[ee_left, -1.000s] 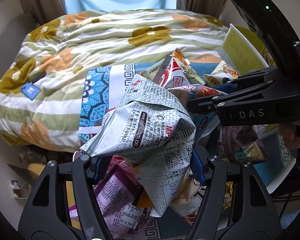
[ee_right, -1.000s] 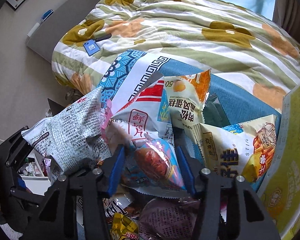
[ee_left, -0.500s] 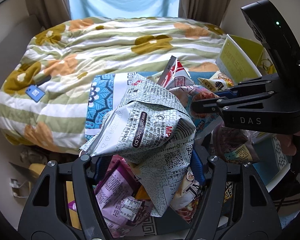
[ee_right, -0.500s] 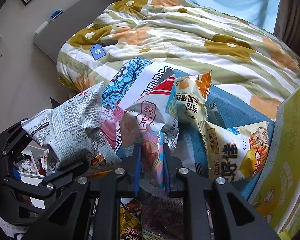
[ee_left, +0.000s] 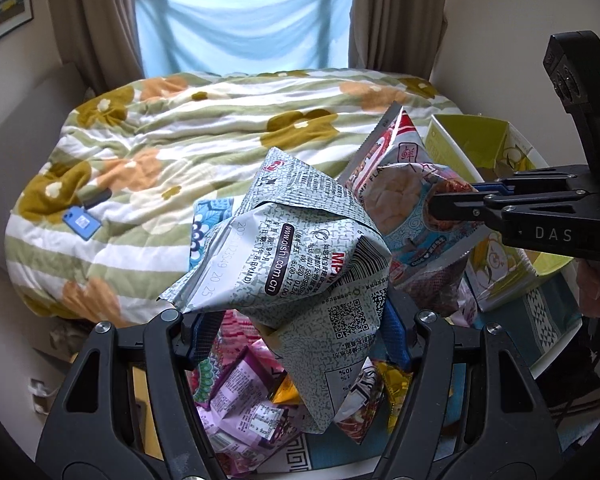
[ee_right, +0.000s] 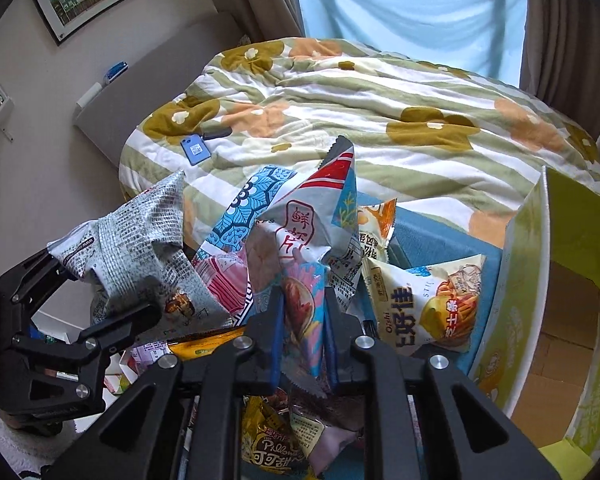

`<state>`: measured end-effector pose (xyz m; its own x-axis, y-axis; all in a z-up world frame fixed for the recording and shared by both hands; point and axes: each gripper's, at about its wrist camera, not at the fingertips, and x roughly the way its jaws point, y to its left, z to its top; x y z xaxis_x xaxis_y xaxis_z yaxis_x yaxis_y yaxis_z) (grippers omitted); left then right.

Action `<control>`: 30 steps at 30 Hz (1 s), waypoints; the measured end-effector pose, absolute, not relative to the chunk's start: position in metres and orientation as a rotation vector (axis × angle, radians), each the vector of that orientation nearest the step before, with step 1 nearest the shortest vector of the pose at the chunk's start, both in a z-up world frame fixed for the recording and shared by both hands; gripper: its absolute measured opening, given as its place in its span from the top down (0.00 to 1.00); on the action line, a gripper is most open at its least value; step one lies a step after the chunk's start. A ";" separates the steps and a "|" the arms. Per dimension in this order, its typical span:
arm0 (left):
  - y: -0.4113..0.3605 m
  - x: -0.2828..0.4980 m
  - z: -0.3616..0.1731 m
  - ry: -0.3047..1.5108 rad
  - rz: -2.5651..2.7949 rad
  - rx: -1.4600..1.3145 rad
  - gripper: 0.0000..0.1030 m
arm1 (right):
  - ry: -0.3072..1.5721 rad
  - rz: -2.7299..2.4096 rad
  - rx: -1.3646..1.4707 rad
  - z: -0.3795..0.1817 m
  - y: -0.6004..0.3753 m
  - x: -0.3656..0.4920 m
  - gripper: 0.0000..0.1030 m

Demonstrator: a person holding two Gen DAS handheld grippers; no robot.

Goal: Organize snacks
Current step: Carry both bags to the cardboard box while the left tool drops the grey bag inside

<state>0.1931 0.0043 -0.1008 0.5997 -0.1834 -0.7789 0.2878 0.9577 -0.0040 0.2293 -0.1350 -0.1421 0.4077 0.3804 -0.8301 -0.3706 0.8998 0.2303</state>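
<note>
Simultaneously, two snack packets held above the heap at the surface's near edge.
Left gripper [ee_left: 292, 332], jaws part-open, clamps the grey printed packet [ee_left: 300, 252]; right gripper [ee_right: 302, 320], jaws nearly closed, pinches the shrimp-cracker packet [ee_right: 300, 248], presumably for sorting. Only the right view shows the yellow box's [ee_right: 540, 280] open interior.

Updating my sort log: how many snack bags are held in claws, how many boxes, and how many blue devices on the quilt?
Snack bags held in claws: 2 (grey bag, left claw; shrimp bag, right claw)
Yellow-green box: 1
Blue device on quilt: 1
Total: 4
</note>
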 end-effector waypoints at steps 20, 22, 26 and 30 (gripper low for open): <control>-0.201 0.275 -0.050 0.821 -0.514 0.143 0.38 | 0.839 0.119 0.202 -0.058 -0.323 0.198 0.85; -0.231 0.281 -0.057 0.844 -0.519 0.134 0.37 | 0.852 0.117 0.213 -0.061 -0.347 0.200 0.84; -0.291 0.296 -0.080 0.897 -0.516 0.147 0.37 | 0.869 0.098 0.179 -0.071 -0.387 0.202 0.85; -0.336 0.314 -0.108 0.974 -0.514 0.127 0.37 | 0.893 0.092 0.165 -0.083 -0.425 0.208 0.85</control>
<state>0.3139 -0.3364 -0.1077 0.4533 -0.3593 -0.8158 0.4709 0.8735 -0.1230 0.2083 -0.4248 -0.0832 0.6240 0.1482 -0.7673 -0.0109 0.9834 0.1811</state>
